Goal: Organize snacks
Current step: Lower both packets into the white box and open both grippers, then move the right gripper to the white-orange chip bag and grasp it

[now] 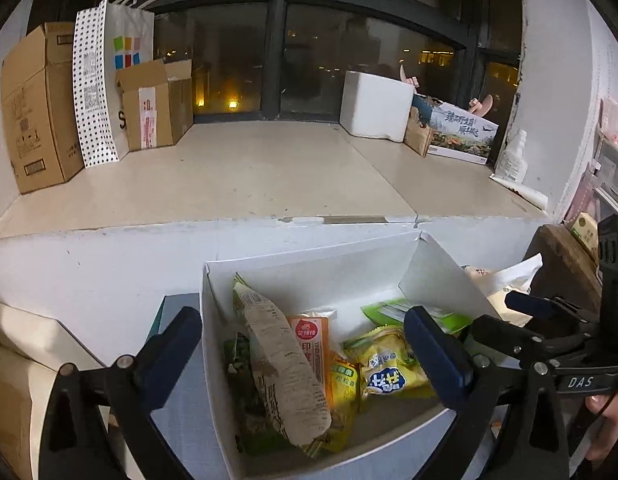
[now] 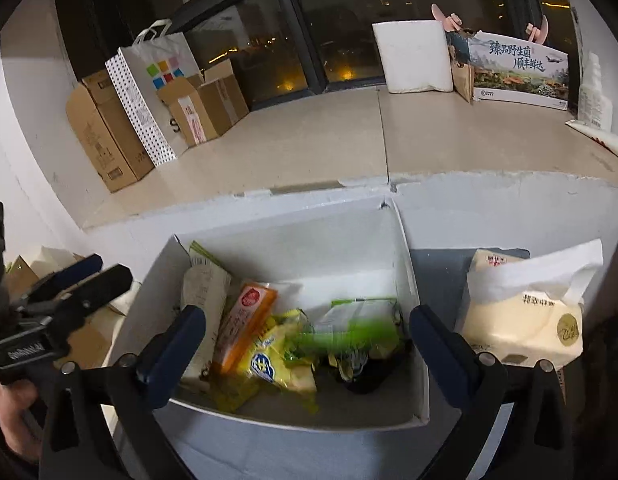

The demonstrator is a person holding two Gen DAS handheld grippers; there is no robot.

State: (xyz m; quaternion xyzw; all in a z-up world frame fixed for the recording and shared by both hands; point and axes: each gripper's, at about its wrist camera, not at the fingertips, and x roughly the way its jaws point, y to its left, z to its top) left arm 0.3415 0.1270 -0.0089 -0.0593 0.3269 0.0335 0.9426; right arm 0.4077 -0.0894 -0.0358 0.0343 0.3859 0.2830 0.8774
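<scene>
A white open box [image 1: 309, 276] [image 2: 409, 280] holds several snacks: a tall beige packet [image 1: 285, 372] [image 2: 203, 292], an orange packet [image 1: 311, 344] [image 2: 245, 320], a yellow packet [image 1: 389, 368] [image 2: 277, 356] and a green packet [image 1: 413, 312] [image 2: 357, 328], blurred in the right wrist view. My left gripper [image 1: 305, 356] is open and empty above the box. My right gripper [image 2: 307, 344] is open and empty above the box too. Each gripper shows at the edge of the other's view, the right one [image 1: 549, 320] and the left one [image 2: 73, 284].
A cream tissue pack [image 2: 525, 316] in a white bag lies right of the box. A beige ledge [image 1: 249, 176] behind carries cardboard boxes [image 1: 37, 108], a dotted paper bag [image 1: 105, 80], a white foam box [image 1: 375, 104], a printed carton [image 1: 461, 132] and a white bottle [image 1: 513, 156].
</scene>
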